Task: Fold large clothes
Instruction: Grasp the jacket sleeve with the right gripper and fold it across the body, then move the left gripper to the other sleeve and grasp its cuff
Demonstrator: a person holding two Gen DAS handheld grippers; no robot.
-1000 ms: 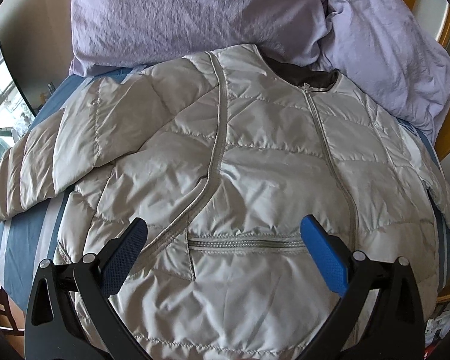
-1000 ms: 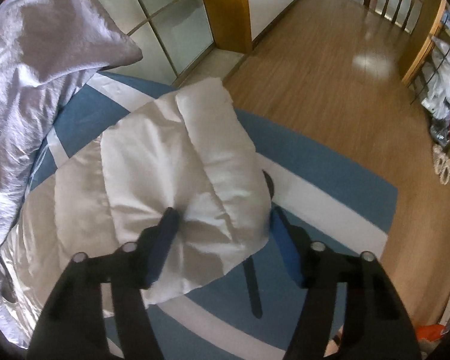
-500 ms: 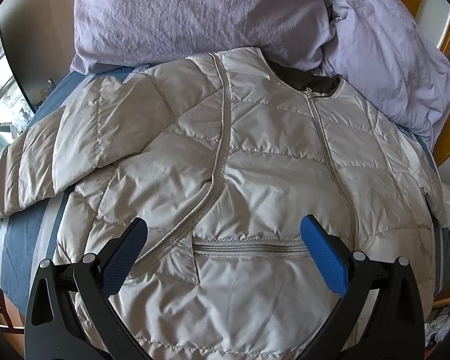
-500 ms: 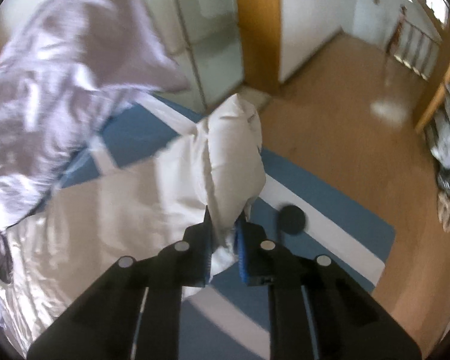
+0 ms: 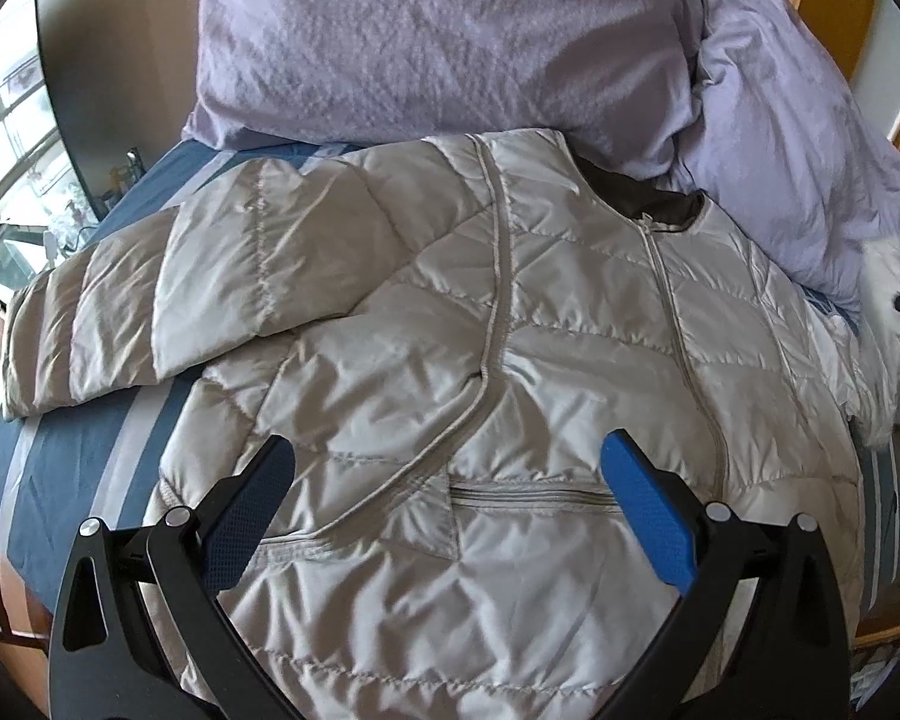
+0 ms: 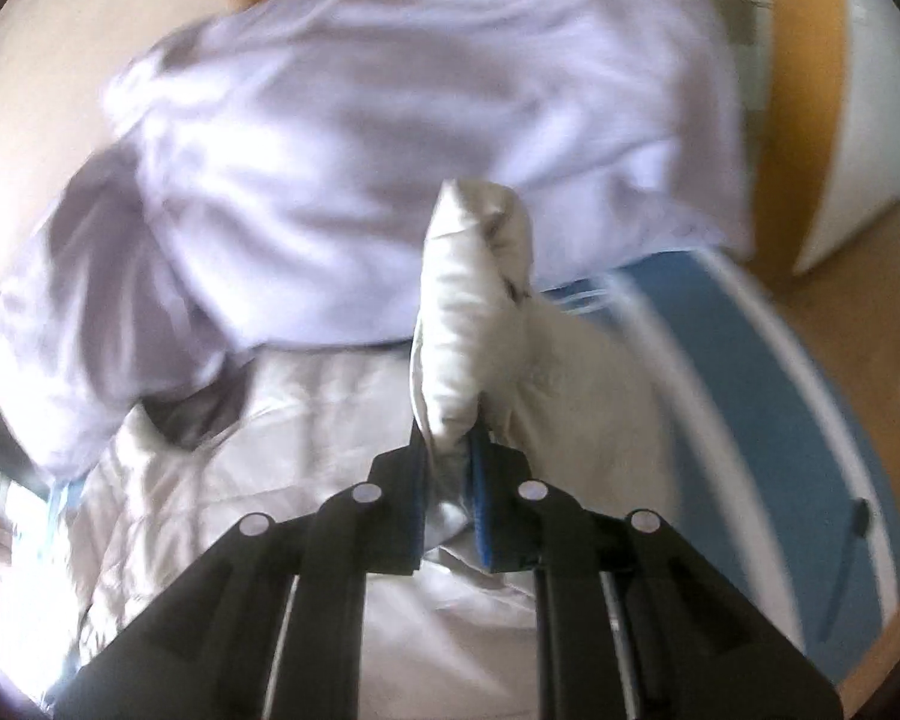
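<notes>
Sleeve [image 6: 474,312] now lifted over jacket [image 5: 510,360], right gripper [image 6: 450,438] jaws clamped.

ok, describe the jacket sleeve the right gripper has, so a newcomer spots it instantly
On the blue striped bed, a pale quilted jacket lies below lilac pillows. Its sleeve is pinched in the right gripper, and unlike the flat sleeve, it stands lifted.

Left gripper [image 5: 447,468]: black angular frame, triangular cut-outs, silver rivets at the pivots, fingers faced with dimpled blue pads [image 5: 648,510]. Right gripper [image 6: 448,438]: same black frame, four silver rivets, blue pads [image 6: 485,516], parallel black rails behind.
</notes>
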